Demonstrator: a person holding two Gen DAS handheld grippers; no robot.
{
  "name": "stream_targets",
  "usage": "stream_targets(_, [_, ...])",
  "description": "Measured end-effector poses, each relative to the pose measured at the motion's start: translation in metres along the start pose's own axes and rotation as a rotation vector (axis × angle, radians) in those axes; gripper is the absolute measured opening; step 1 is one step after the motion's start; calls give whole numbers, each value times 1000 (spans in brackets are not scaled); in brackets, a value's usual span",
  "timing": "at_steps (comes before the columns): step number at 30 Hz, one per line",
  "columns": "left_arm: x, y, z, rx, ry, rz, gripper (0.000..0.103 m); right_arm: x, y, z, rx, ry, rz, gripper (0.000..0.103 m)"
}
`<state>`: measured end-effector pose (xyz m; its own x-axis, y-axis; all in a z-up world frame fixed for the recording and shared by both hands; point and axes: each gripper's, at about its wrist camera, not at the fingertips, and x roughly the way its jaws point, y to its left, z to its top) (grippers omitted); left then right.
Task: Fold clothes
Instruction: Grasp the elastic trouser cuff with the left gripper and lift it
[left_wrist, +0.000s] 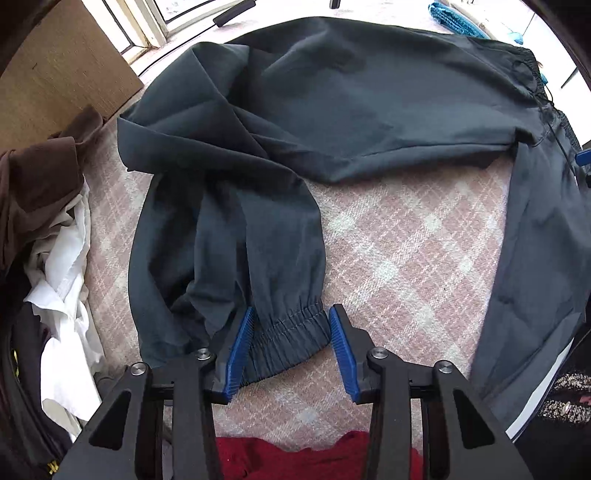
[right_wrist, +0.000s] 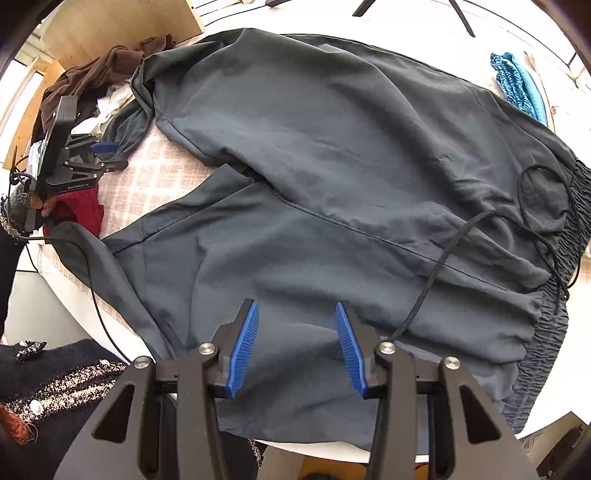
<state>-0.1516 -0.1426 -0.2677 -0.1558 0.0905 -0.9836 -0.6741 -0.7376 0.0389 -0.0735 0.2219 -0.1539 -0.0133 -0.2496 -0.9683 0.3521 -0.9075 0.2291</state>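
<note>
Dark grey track pants lie spread on a pink plaid cloth. One leg bends toward me and ends in an elastic cuff. My left gripper is open, its blue pads on either side of that cuff. In the right wrist view the pants fill the frame, with the elastic waistband and a black drawstring at the right. My right gripper is open just above the upper part of the pants. The left gripper shows far left.
A pile of brown and white clothes lies at the left. A red garment lies at the near edge. A teal cloth sits at the far right. A wooden board stands behind the pile.
</note>
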Motion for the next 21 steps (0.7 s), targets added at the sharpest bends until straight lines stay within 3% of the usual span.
stream_targets(2, [-13,15,1,-34,-3,-18,16,3,-3,9,4,-1,-1,43])
stream_targets(4, [-34,34,1,-79,-22,-37,15,8,-5,18,1,4,-22,43])
stream_targets(9, [-159,110,-8,-278,-211,-62,15,17,-8,33,-13,20,-64,43])
stream_targets(14, [-273,178,-22,-430,-310,-55,15,27,-6,54,-46,24,-93,43])
stream_targets(17, [-308,197,-31,-473,-303,-58,15,33,-5,67,-60,24,-94,43])
stream_targets(21, [-326,199,-43,-483,-250,-26,15,33,-2,87,-75,-9,-104,43])
